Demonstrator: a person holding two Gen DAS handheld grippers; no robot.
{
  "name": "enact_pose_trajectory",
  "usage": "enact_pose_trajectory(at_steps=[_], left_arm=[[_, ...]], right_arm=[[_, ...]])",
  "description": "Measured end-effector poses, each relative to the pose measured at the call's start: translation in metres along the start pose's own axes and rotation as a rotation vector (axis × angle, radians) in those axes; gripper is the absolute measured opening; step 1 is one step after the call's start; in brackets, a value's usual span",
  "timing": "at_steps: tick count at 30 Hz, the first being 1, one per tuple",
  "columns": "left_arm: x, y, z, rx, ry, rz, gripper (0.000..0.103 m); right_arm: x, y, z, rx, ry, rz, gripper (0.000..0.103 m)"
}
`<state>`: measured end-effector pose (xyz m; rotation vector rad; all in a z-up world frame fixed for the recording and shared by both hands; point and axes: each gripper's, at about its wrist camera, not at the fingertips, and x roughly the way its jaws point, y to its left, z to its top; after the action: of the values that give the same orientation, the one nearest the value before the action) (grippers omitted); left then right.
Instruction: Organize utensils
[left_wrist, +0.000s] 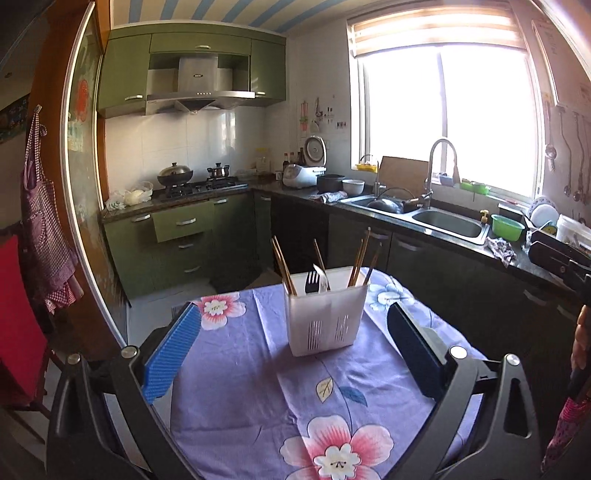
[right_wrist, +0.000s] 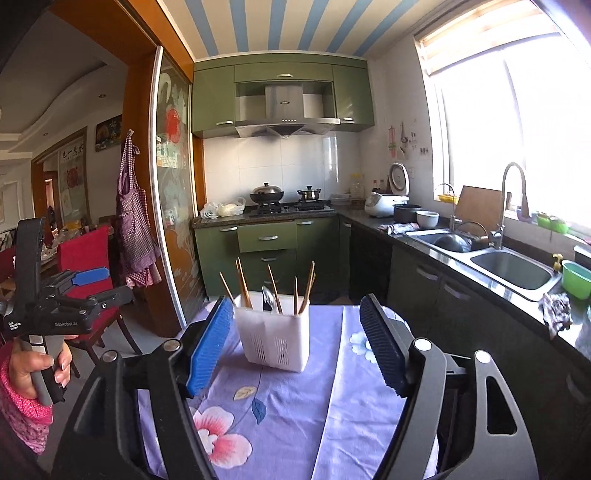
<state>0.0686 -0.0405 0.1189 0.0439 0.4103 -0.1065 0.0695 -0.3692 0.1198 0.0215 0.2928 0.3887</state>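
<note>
A white plastic utensil holder (left_wrist: 325, 317) stands upright on a small table with a purple floral cloth (left_wrist: 258, 369). It holds several wooden chopsticks (left_wrist: 360, 258), a black fork (left_wrist: 312, 282) and a white spoon (left_wrist: 322, 277). My left gripper (left_wrist: 295, 325) is open and empty, its fingers on either side of the holder but nearer to me. In the right wrist view the holder (right_wrist: 273, 339) stands between the open, empty fingers of my right gripper (right_wrist: 297, 317). The left gripper (right_wrist: 88, 277) also shows there, held at the far left.
A kitchen counter with a double sink (right_wrist: 509, 269) runs along the right. Green cabinets and a stove with pots (left_wrist: 195, 181) are at the back. A red chair (right_wrist: 88, 254) and a hanging apron (right_wrist: 133, 221) are at the left. A green bowl (left_wrist: 506, 227) sits beside the sink.
</note>
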Motion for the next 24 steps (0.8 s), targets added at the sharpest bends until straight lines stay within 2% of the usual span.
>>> enact_pose_trajectory(at_steps=[4, 8, 10, 15, 19, 24], left_arm=[[-0.003, 0.004, -0.034, -0.071, 0.06, -0.025, 0.096], [-0.009, 0.0, -0.058, -0.087, 0.071, -0.016, 0.096], [-0.013, -0.005, -0.068, -0.094, 0.072, -0.009, 0.096], [-0.02, -0.007, -0.093, -0.143, 0.087, -0.005, 0.096], [-0.024, -0.01, -0.111, -0.149, 0.102, 0.018, 0.096], [-0.026, -0.015, -0.124, -0.152, 0.116, 0.009, 0.096]], right_arm=[[-0.019, 0.003, -0.046, 0.035, 0.026, -0.03, 0.074], [-0.028, 0.011, -0.078, 0.051, 0.048, -0.02, 0.075], [-0.032, 0.017, -0.09, 0.063, 0.044, -0.018, 0.08], [-0.043, 0.032, -0.103, 0.04, 0.02, -0.045, 0.083], [-0.048, 0.038, -0.107, 0.032, 0.002, -0.062, 0.086], [-0.051, 0.041, -0.111, 0.046, -0.018, -0.072, 0.09]])
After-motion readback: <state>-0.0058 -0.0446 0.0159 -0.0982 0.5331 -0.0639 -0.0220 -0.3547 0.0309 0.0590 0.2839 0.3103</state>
